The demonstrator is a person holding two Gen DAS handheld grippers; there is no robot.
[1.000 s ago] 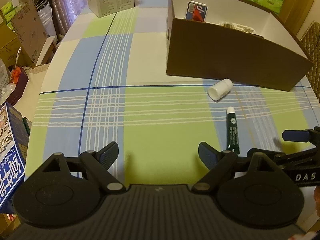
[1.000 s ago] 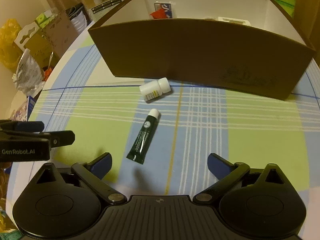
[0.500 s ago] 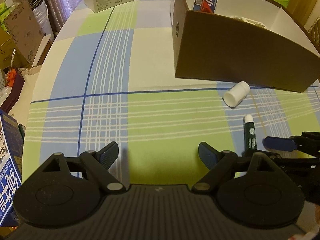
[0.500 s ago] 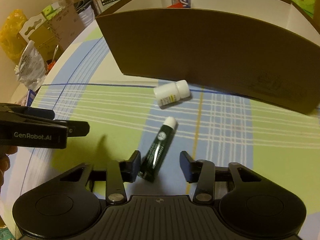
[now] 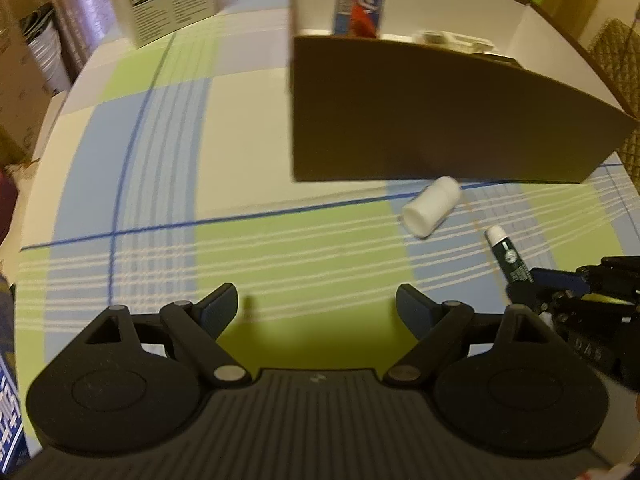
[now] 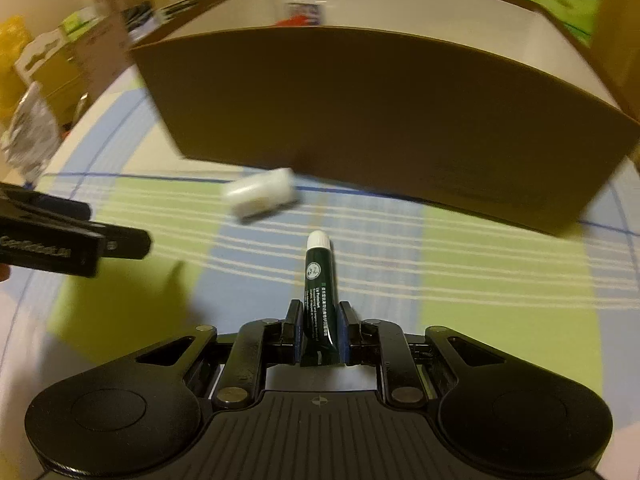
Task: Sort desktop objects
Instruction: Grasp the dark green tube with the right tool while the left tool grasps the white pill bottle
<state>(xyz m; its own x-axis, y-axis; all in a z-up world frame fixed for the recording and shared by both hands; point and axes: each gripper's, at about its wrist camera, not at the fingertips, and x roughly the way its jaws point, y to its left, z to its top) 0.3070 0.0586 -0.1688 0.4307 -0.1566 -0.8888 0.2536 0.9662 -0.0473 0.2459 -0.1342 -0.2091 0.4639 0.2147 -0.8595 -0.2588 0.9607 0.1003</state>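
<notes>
A dark green tube with a white cap points away from me, and my right gripper is shut on its lower half. From the left wrist view the same tube pokes out of the right gripper at the right edge. A small white bottle lies on its side just in front of the brown cardboard box; it appears blurred as the white bottle in the right wrist view. My left gripper hovers open over the checked tablecloth, holding nothing.
The box holds a red-and-blue carton and white items at its back wall. A white printed carton stands at the far table edge. Boxes and bags crowd the floor at the left. A blue package sits at the near left.
My right gripper closed its fingers on the green tube, which now points straight ahead. The left gripper moved forward toward the box and stayed open.
</notes>
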